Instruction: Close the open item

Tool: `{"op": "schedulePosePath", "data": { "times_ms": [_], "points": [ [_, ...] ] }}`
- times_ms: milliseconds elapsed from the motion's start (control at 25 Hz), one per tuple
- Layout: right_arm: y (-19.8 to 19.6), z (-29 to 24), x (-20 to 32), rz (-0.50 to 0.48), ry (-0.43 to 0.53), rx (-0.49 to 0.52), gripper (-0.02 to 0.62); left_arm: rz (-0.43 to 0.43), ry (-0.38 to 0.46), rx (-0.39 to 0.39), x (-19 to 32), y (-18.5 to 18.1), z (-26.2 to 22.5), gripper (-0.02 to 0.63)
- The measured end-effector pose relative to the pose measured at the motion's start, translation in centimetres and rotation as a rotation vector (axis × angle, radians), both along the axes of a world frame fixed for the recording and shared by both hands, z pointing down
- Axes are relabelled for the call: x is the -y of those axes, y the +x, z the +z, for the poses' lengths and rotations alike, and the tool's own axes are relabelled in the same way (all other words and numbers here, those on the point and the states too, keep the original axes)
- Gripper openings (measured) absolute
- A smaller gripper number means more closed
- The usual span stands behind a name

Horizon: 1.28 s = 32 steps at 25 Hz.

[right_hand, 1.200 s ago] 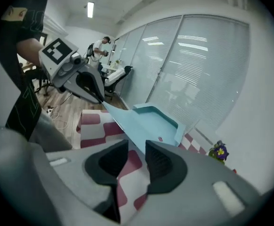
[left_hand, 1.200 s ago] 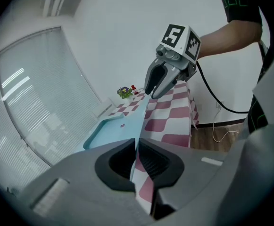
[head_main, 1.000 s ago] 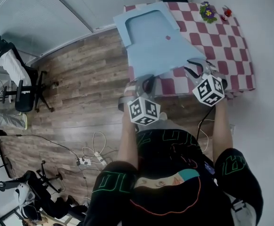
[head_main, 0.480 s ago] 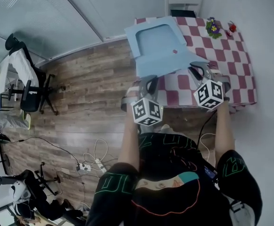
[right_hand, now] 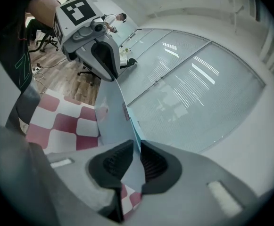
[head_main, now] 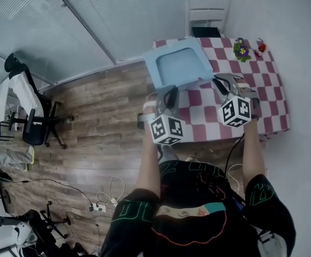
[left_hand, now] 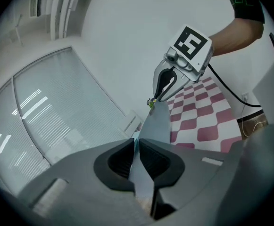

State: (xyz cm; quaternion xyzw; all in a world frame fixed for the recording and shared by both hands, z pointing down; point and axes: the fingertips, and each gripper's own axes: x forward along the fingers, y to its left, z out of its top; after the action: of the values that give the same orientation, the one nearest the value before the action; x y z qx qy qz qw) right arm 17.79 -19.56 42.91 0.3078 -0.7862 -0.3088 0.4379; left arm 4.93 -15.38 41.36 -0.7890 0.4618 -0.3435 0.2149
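Over the left side of the checked table [head_main: 262, 84], the left gripper [left_hand: 137, 149] and right gripper [right_hand: 136, 152] each pinch the raised lid [right_hand: 109, 112] of a pale blue box [head_main: 177, 66], mid-closing; the next move is probably to swing it down flat and evenly.

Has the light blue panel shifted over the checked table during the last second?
Yes. The light blue panel has swung away from the person: its near edge now sits farther from the front edge of the checked table, toward the far side.
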Motion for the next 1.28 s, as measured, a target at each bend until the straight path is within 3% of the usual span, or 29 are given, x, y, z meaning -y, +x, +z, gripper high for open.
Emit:
{"op": "schedulePosePath", "data": {
  "times_ms": [400, 600, 1280],
  "points": [
    [-3.3, -1.7, 8.5, 0.006, 0.035, -0.004, 0.052, 0.01, 0.01, -0.007, 7.7, -2.8, -1.2, 0.057],
    [-5.3, -1.5, 11.9, -0.002, 0.039, -0.03, 0.052, 0.01, 0.014, 0.042, 11.2, -4.7, -0.8, 0.064],
    [-10.7, 4.7, 23.7, 0.012, -0.073, -0.174, 0.054, 0.104, -0.134, 0.006, 23.2, -9.7, 5.8, 0.089]
  ]
}}
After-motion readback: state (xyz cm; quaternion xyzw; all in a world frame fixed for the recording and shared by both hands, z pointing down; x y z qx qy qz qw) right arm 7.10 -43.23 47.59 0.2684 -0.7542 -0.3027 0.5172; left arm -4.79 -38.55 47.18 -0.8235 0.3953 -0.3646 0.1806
